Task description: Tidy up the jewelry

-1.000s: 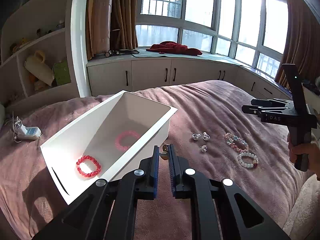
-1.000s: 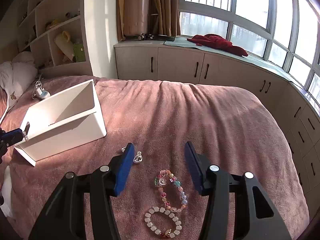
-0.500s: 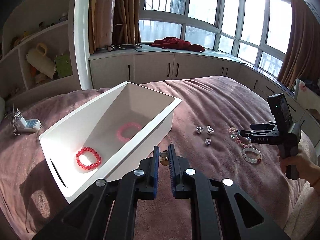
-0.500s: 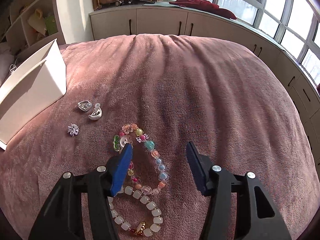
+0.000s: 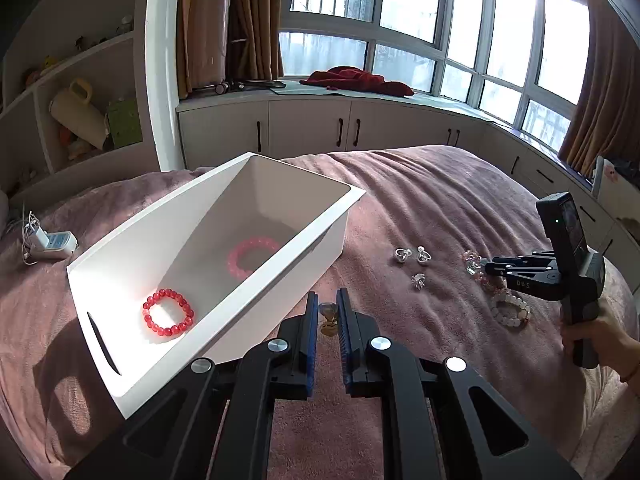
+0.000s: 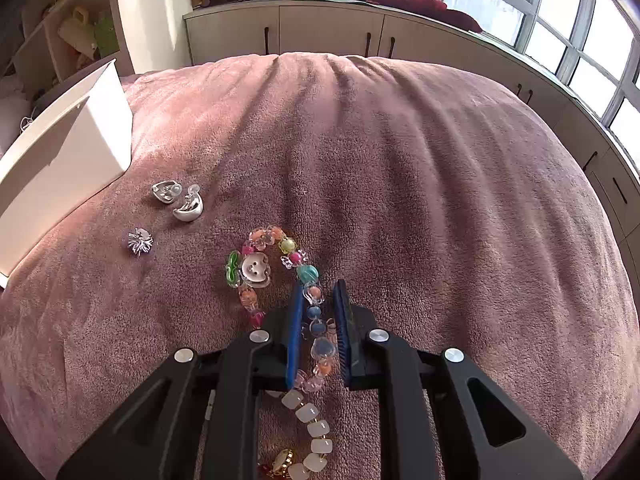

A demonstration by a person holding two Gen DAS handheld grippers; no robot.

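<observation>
The multicoloured bead bracelet [image 6: 280, 280] lies on the pink blanket [image 6: 400, 180], and one side of its loop runs straight between my right gripper's [image 6: 318, 300] blue pads. My right jaws are closing on that strand; the beads sit in the gap, but I cannot tell that the pads press them yet. Only the right wrist view shows this up close. From the left wrist view the same bracelet [image 5: 476, 266] is mostly hidden behind the right gripper [image 5: 490, 268] and the hand [image 5: 600, 340] that grips its handle.

My left gripper [image 5: 328, 312] is clenched on a small gold-toned trinket [image 5: 329, 318], pinched between its pads just beside the near wall of the white bin [image 5: 312, 248]. The right wrist view shows none of this, only a corner of that bin [image 6: 80, 148].

Inside the bin rest a red bead bracelet [image 5: 168, 312] and a pink bead bracelet [image 5: 252, 256], well apart. A white bead bracelet [image 6: 308, 420] lies under my right gripper, touching the coloured one. Three silver earrings [image 6: 176, 200] sit on the blanket between bin and bracelets. A white charger [image 5: 56, 240] lies beyond the bin's far side.
</observation>
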